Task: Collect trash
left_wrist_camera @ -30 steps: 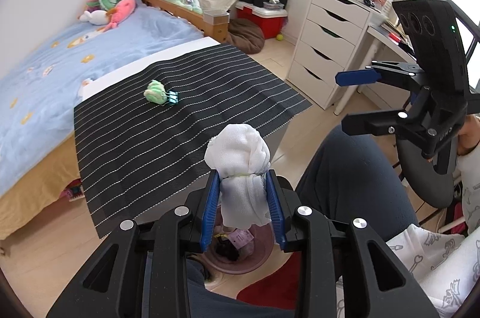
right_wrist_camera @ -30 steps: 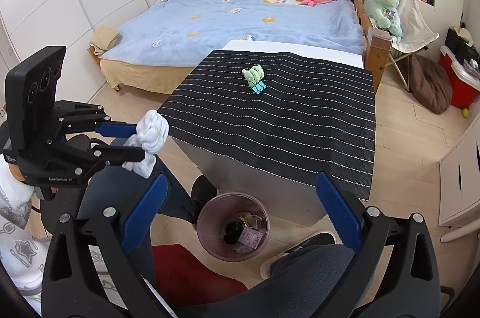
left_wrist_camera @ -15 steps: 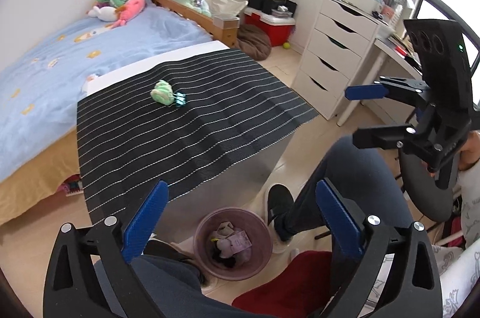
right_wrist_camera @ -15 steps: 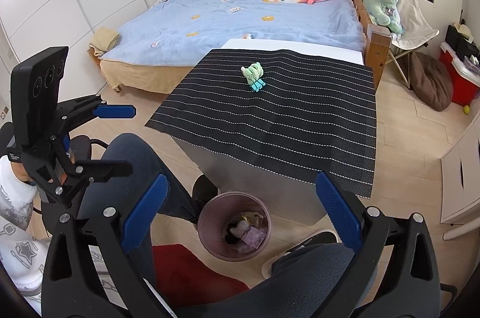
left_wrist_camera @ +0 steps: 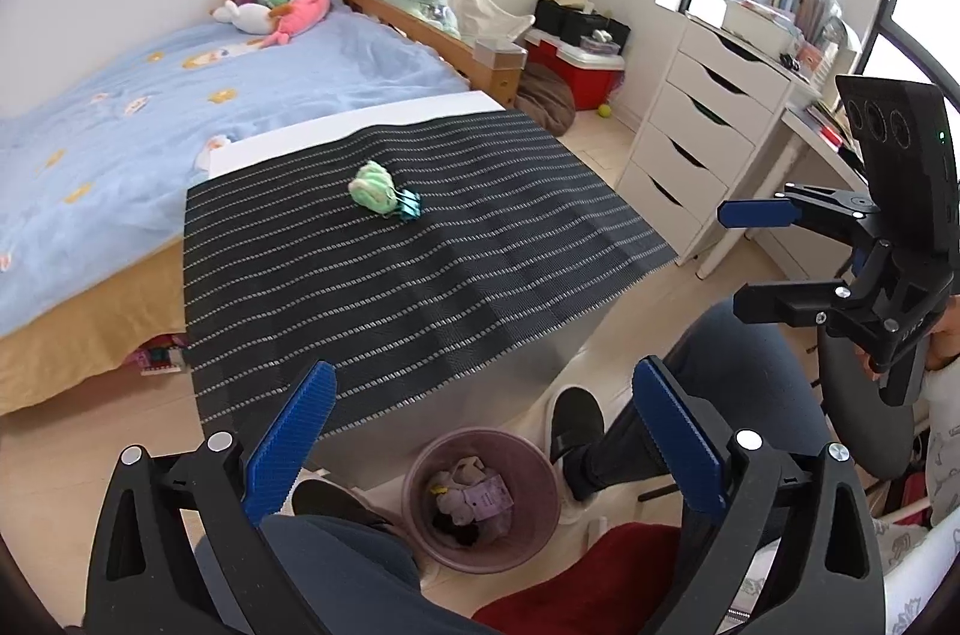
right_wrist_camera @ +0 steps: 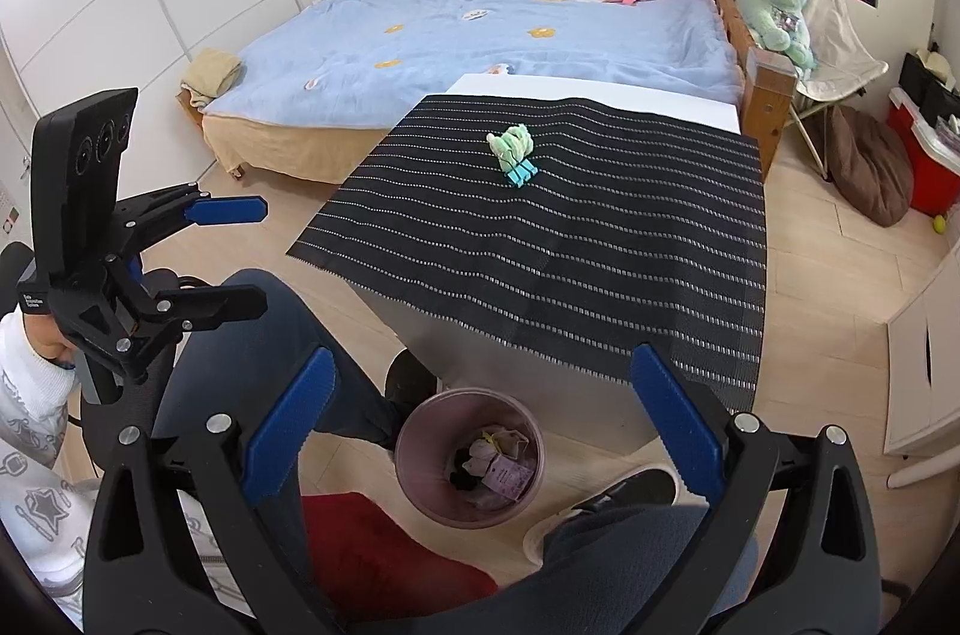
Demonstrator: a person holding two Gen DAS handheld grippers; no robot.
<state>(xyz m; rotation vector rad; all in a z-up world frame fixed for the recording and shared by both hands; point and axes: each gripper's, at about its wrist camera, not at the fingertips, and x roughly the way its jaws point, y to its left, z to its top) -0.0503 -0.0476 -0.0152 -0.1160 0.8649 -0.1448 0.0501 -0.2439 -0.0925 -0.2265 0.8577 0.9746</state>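
Observation:
A pink trash bin (left_wrist_camera: 414, 479) stands on the floor in front of the table and holds crumpled paper and scraps; it also shows in the right wrist view (right_wrist_camera: 408, 455). A green crumpled wad with a blue clip (left_wrist_camera: 380, 195) lies on the black striped mat (left_wrist_camera: 450, 275), also in the right wrist view (right_wrist_camera: 514, 151). My left gripper (left_wrist_camera: 480, 434) is open and empty above the bin; it also shows in the right wrist view (right_wrist_camera: 228, 257). My right gripper (right_wrist_camera: 477, 434) is open and empty, seen from the left wrist view (left_wrist_camera: 762, 263).
The person's legs and shoes (left_wrist_camera: 576, 419) flank the bin, with a red cushion (left_wrist_camera: 576, 575) below. A bed (left_wrist_camera: 180, 95) with plush toys lies behind the table. A white drawer unit (left_wrist_camera: 702, 125) and desk stand to the right.
My left gripper opened and let go of the white crumpled tissue, which dropped into the bin. The left gripper then rose and tilted toward the table. The right gripper stayed open.

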